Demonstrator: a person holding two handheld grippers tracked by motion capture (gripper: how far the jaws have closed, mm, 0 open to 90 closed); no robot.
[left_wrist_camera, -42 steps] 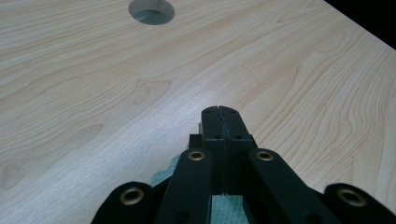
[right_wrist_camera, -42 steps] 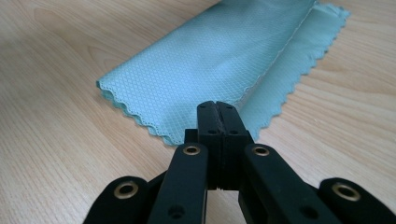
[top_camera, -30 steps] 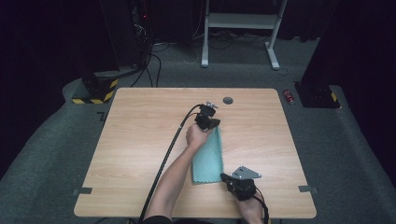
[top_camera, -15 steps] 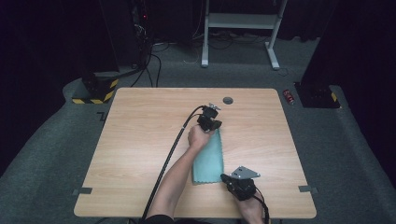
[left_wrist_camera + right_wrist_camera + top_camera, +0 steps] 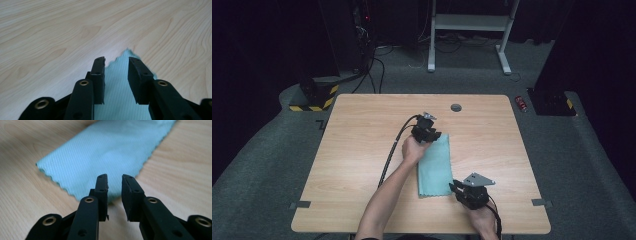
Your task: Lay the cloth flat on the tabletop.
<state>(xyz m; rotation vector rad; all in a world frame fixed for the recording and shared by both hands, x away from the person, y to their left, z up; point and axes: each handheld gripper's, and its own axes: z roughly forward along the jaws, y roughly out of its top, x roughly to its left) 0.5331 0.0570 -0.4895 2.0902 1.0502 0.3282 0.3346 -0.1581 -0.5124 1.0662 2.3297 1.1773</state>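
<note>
A teal cloth (image 5: 435, 167) lies folded in a long flat strip on the wooden table (image 5: 357, 150). My left gripper (image 5: 434, 135) sits at the strip's far end. In the left gripper view its jaws have just been opening. That gripper (image 5: 116, 62) stands open, and the cloth's (image 5: 120, 100) zigzag corner lies loose on the wood between the jaws. My right gripper (image 5: 455, 188) rests by the near right corner. Its jaws have also just been opening. It (image 5: 115, 178) is open, with the cloth (image 5: 105, 152) flat just beyond the tips.
A round grey grommet (image 5: 456, 107) sits near the table's far edge. On the floor beyond are a white stand (image 5: 467, 25), a red object (image 5: 522, 103), cables and a black-and-yellow striped base (image 5: 312, 97). Bare wood stretches left and right of the cloth.
My left gripper has shifted a little to the left at the cloth's far end. The cloth lies in the same place. The right hand has stayed put.
</note>
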